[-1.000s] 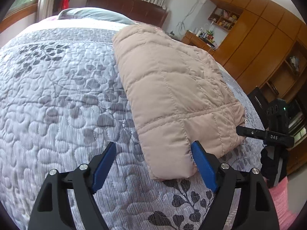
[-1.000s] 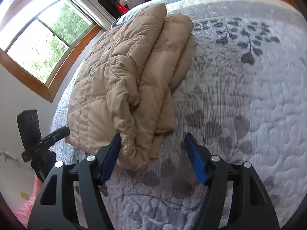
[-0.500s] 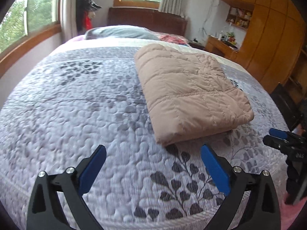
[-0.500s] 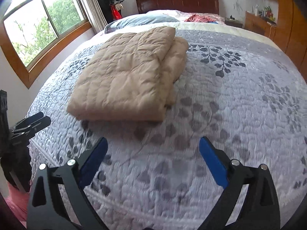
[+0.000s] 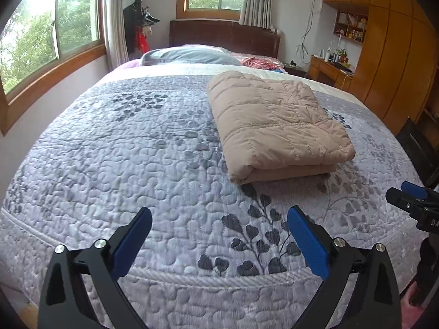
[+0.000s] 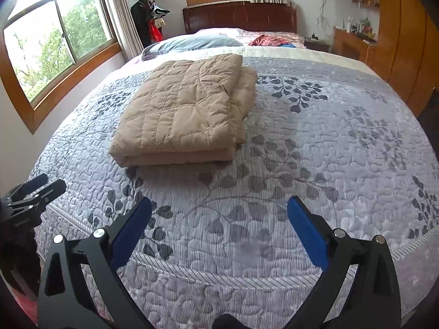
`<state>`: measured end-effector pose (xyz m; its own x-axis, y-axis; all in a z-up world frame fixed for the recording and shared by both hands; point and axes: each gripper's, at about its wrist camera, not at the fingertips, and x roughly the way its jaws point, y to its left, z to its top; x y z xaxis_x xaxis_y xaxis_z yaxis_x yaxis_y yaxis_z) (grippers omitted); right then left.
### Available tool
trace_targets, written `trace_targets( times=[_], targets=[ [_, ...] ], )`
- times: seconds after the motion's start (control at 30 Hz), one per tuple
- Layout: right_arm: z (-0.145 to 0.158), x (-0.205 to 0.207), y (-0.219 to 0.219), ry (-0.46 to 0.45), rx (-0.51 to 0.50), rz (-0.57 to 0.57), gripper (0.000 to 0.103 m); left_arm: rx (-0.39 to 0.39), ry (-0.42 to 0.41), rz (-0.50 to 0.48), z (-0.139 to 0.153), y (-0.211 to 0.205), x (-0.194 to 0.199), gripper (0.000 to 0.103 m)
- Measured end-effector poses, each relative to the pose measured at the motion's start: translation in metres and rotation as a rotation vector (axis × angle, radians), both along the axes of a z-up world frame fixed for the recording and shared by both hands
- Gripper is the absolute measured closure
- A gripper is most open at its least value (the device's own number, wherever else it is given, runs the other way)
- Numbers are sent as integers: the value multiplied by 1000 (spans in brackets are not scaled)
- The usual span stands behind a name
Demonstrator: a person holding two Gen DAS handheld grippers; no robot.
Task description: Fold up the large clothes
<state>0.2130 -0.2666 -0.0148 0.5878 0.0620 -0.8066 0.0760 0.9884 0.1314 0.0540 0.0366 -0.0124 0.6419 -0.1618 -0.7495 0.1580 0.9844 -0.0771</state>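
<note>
A beige quilted down jacket (image 5: pixel 277 126) lies folded in a flat stack on the bed; it also shows in the right wrist view (image 6: pixel 186 118). My left gripper (image 5: pixel 219 235) is open and empty, held above the foot of the bed, well short of the jacket. My right gripper (image 6: pixel 219 230) is open and empty, also back near the bed's foot edge. Each gripper shows at the edge of the other's view: the right gripper (image 5: pixel 411 203) and the left gripper (image 6: pixel 33 192).
The bed (image 5: pixel 109 164) carries a grey-lilac leaf-patterned quilt. A blue-grey pillow (image 5: pixel 189 54) and a red cloth (image 5: pixel 258 61) lie by the dark headboard. Windows stand at the left, a coat stand (image 5: pixel 140 27) in the corner, wooden cabinets (image 5: pixel 397 54) at the right.
Both grippers have pulled back from the jacket's near edge to the foot of the bed and risen. The jacket stays folded and still.
</note>
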Motion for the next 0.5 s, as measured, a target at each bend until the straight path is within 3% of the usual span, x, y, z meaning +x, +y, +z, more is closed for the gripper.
trace_targets(
  times=[0.5],
  targets=[
    [-5, -17, 6, 32, -12, 4, 5, 40, -48, 11, 9, -2, -26, 4]
  ],
)
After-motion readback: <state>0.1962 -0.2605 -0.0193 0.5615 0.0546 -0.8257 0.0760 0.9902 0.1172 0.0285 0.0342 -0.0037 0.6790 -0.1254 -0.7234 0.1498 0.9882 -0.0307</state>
